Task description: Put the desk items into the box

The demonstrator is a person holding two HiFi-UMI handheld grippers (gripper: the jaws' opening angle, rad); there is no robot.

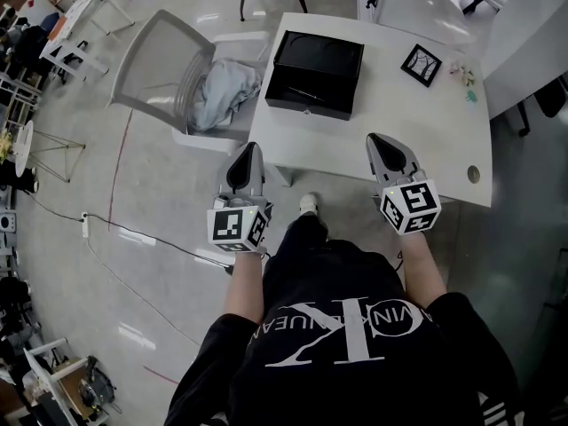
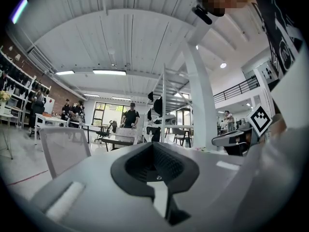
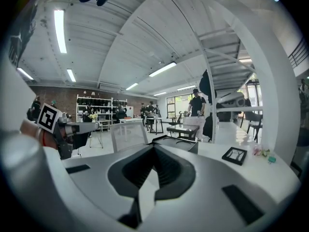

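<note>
A black box [image 1: 315,74] stands open on the white desk [image 1: 399,122], toward its far left; the right gripper view shows the box [image 3: 176,141] beyond the jaws. A small black picture frame [image 1: 421,65] [image 3: 234,155] lies to its right. A few small pastel items [image 1: 463,74] [image 3: 263,152] lie near the desk's far right edge. My left gripper [image 1: 249,146] [image 2: 154,145] hovers at the desk's near left edge, jaws shut and empty. My right gripper [image 1: 377,138] [image 3: 154,146] is over the near edge further right, also shut on nothing.
A grey mesh chair [image 1: 164,60] with a grey cloth [image 1: 226,91] on its seat stands left of the desk. A round cable hole [image 1: 473,174] sits in the desk's near right corner. People and other tables [image 2: 130,117] are far off in the room.
</note>
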